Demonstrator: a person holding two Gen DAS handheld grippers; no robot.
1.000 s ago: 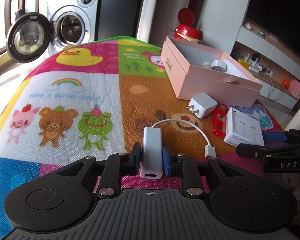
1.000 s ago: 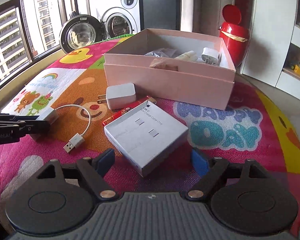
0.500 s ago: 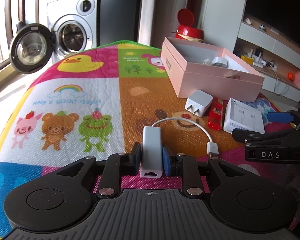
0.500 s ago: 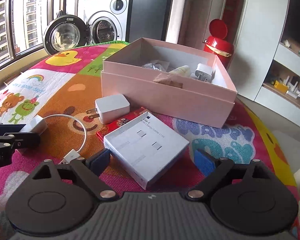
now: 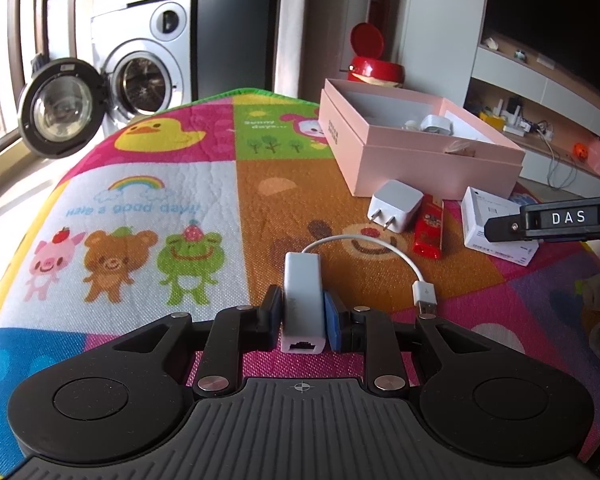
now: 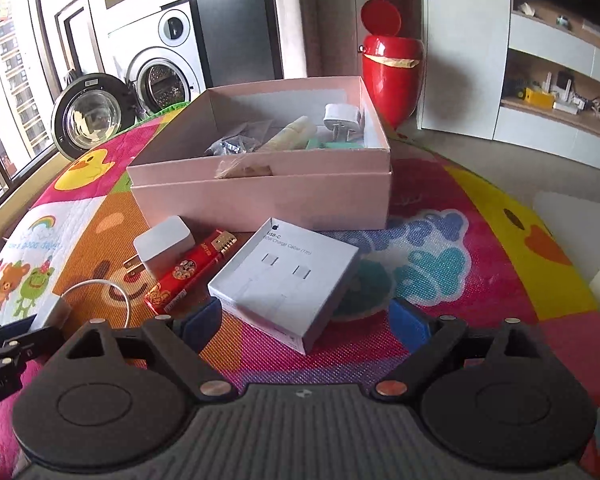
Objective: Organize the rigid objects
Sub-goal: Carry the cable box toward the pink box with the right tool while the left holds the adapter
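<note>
My left gripper (image 5: 302,316) is shut on a white network adapter (image 5: 302,296) whose short cable ends in a USB plug (image 5: 425,296) on the mat. My right gripper (image 6: 306,320) is open, its blue pads either side of a white cable box (image 6: 284,280), raised over it. A white charger (image 6: 162,246) and a red lighter (image 6: 188,272) lie beside the box. The pink box (image 6: 260,196) behind them holds a white plug (image 6: 342,118) and several small items. The pink box (image 5: 416,152) also shows in the left wrist view.
A colourful cartoon play mat (image 5: 140,208) covers the surface. A red bin (image 6: 392,68) stands behind the pink box. A washing machine (image 5: 148,76) with its door open is at the far left. White shelving (image 6: 556,92) is at the right.
My right gripper has risen and moved forward over the white cable box, now looking down into the pink box. My left gripper has lifted slightly with the adapter still in it.
</note>
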